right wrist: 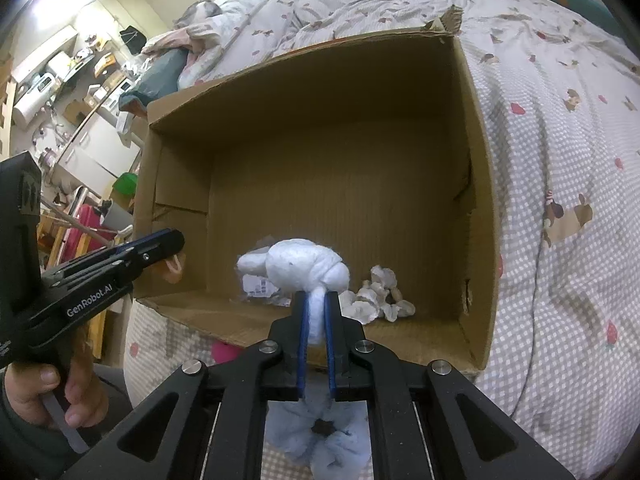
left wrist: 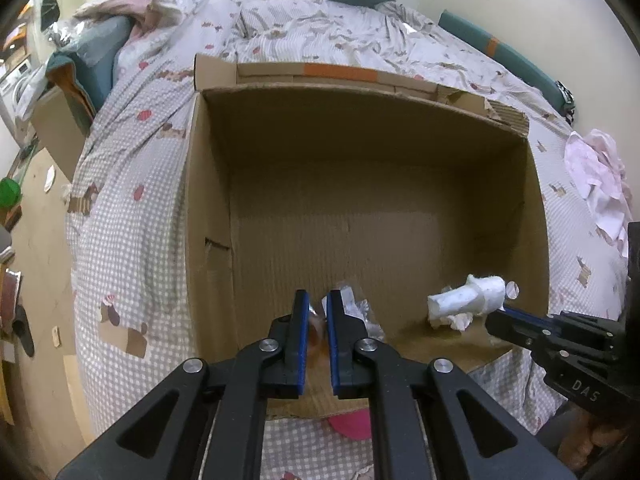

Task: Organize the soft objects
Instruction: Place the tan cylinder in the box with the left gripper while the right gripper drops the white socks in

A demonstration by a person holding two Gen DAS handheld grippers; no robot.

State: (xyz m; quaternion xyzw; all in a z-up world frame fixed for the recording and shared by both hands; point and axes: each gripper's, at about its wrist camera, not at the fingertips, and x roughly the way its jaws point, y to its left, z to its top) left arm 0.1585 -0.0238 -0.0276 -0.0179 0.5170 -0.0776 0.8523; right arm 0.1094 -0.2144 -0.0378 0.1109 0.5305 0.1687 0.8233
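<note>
Brown cardboard fills my left wrist view: an open cardboard box (left wrist: 360, 184) sits on the bed (left wrist: 132, 168), which wears a grey-and-white checked cover. My left tool (left wrist: 318, 304) points down over the box's near edge, at six o'clock in the picture. Its blue pads are clenched on something thin, orange and translucent, with crinkled clear wrapping just past the tips; I cannot tell what it is. At four o'clock the right tool (left wrist: 505, 309) reaches in from the side, holding a white stuffed toy (left wrist: 468, 298) over the box floor. A small crumpled white piece (left wrist: 454, 321) lies on the floor under it. A pink-and-white crumpled cloth (left wrist: 600, 184) lies on the bed at three o'clock, outside the box.

In the right wrist view, the right tool (right wrist: 316, 312) is clamped on a narrow part of the white stuffed toy (right wrist: 308, 268), whose rounded body bulges above the tips in the picture's middle. Past it, at four o'clock of the toy, crumpled white pieces (right wrist: 380, 300) rest on the box (right wrist: 340, 152) floor. The left tool (right wrist: 176, 242) enters from nine o'clock, gripped by a hand (right wrist: 52, 396), with an orange bit hanging at its tip beside the box's left wall. A pale blue fluffy thing (right wrist: 328, 440) lies on the bed beneath my right tool.
</note>
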